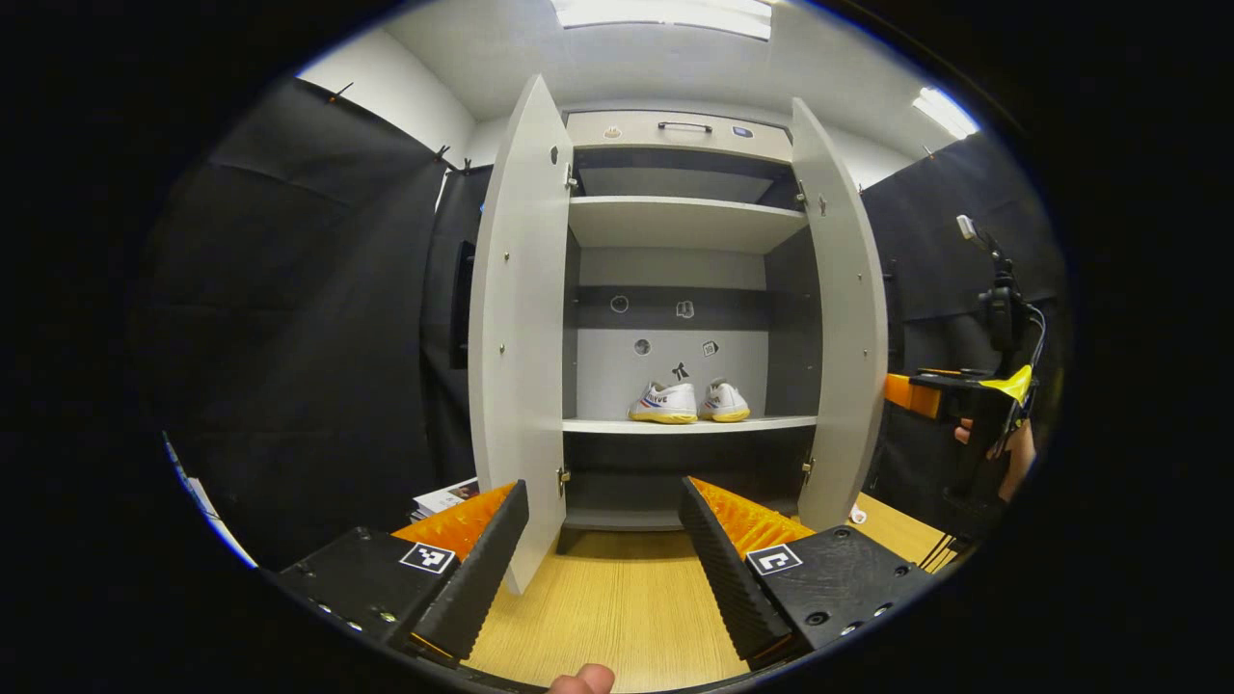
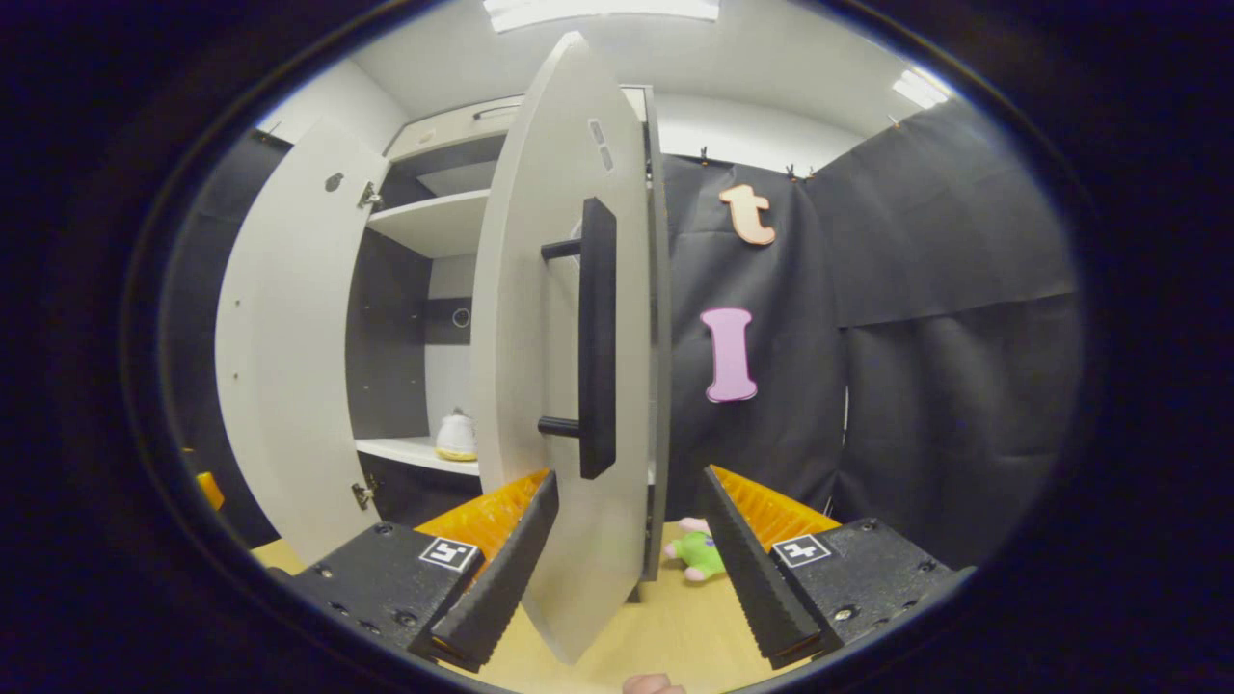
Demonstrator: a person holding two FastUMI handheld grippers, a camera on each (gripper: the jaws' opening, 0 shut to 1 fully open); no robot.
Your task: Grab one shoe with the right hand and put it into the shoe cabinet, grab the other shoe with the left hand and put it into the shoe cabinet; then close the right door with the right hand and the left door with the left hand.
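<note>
Shoes: both in the shoe cabinet point(image 1: 675, 222), side by side on lower shelf point(image 1: 689, 424); left shoe point(image 1: 665, 402) & right shoe point(image 1: 725, 401) touching or nearly so, toes toward back wall.
Left gripper point(image 1: 605, 564): jaws wide apart, nothing btwn them; hangs over the bench point(image 1: 617, 598), in front of cabinet opening, near bottom edge of left door.
Right gripper point(image 2: 627, 569): jaws wide apart, holding nothing; right door's lower edge sits in the gap btwn them in right gripper view, contact can't be told.
Left door point(image 1: 521, 328): swung open, inner face showing.
Right door point(image 2: 554, 386): open, seen nearly edge-on from outside in right gripper view; black bar handle point(image 2: 596, 337) upright on its outer face, above the jaws.
Upper shelf point(image 1: 680, 220): bare.
Plush toy point(image 2: 699, 551): green/pink, on bench beside cabinet, past right door.
Other rig: right gripper w/ a hand point(image 1: 1012, 453) holding it shows at far right of left gripper view, outside right door.
</note>
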